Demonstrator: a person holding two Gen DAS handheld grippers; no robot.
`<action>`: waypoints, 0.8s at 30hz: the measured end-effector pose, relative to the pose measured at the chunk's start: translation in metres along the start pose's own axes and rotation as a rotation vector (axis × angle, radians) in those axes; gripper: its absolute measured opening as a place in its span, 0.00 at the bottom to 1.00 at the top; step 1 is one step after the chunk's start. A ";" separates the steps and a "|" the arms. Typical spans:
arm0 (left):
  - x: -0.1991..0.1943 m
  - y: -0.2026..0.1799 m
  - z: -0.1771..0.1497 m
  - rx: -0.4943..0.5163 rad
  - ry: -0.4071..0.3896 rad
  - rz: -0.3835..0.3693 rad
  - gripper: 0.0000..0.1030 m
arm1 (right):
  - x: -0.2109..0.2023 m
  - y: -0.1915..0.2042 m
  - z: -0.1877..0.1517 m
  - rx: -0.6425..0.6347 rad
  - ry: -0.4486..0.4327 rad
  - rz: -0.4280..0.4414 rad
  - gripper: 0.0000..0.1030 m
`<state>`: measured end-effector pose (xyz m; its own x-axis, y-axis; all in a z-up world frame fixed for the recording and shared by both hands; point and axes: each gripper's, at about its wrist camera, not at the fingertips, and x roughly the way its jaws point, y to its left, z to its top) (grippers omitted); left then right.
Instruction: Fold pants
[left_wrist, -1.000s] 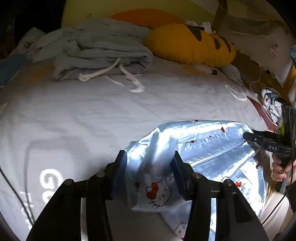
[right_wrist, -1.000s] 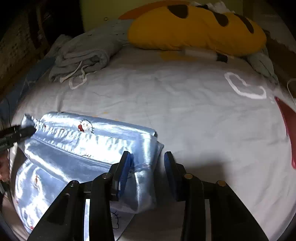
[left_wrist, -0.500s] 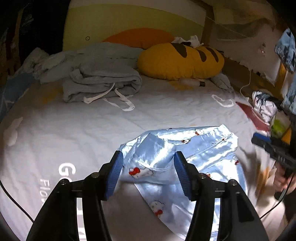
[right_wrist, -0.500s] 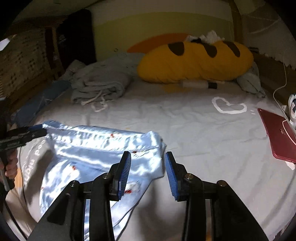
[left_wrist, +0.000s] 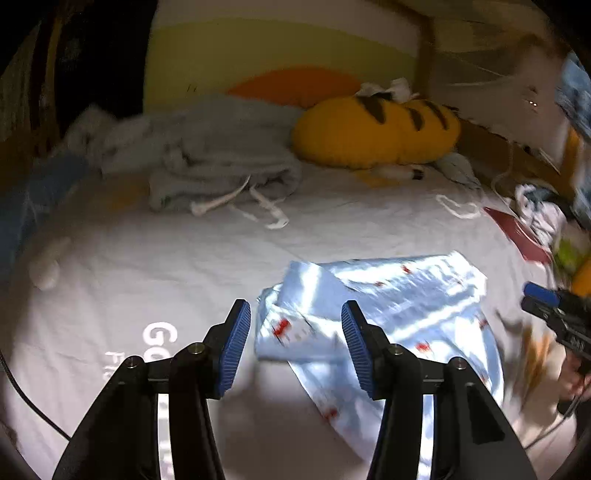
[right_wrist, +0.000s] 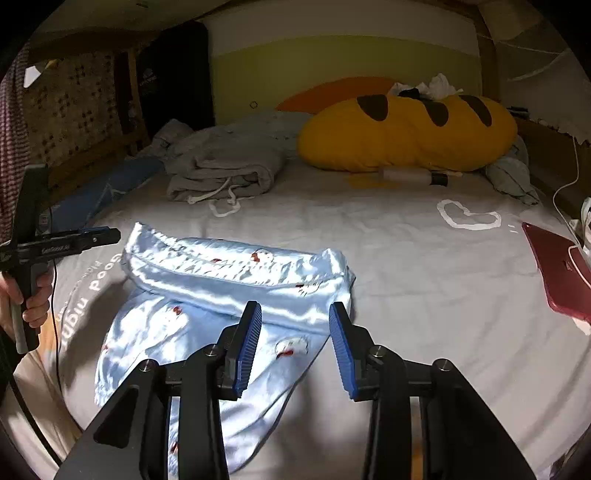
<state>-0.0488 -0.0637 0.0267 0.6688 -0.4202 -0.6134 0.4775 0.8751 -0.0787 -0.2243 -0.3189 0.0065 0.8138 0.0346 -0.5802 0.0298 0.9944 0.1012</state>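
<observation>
Jaws on both grippers stand wide apart with nothing between the blue pads: the left gripper (left_wrist: 295, 339) hovers over one end of the pale blue satin pants (right_wrist: 236, 291), the right gripper (right_wrist: 295, 339) over the other end. Pants lie partly folded on the white bedsheet (right_wrist: 406, 258), waistband end doubled over the legs. Farther back sit a folded grey garment (right_wrist: 221, 173) and a yellow pillow (right_wrist: 406, 129), with a red tablet (right_wrist: 557, 269) at the sheet's right edge.

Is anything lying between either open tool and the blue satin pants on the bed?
Nothing visible. The left tool and right tool both hang open just above the satin pants; only bare bedsheet surrounds them.
</observation>
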 end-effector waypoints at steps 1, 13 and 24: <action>-0.013 -0.007 -0.008 0.020 -0.023 0.003 0.49 | -0.004 0.004 -0.005 -0.007 0.000 0.006 0.38; -0.030 -0.041 -0.116 -0.192 0.151 -0.051 0.40 | -0.011 0.020 -0.085 0.162 0.161 -0.134 0.38; -0.018 -0.074 -0.147 -0.111 0.206 -0.063 0.39 | 0.004 0.046 -0.111 0.062 0.270 -0.096 0.38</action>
<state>-0.1804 -0.0858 -0.0721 0.5038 -0.4263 -0.7513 0.4413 0.8747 -0.2005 -0.2843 -0.2622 -0.0806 0.6219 -0.0256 -0.7827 0.1412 0.9868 0.0799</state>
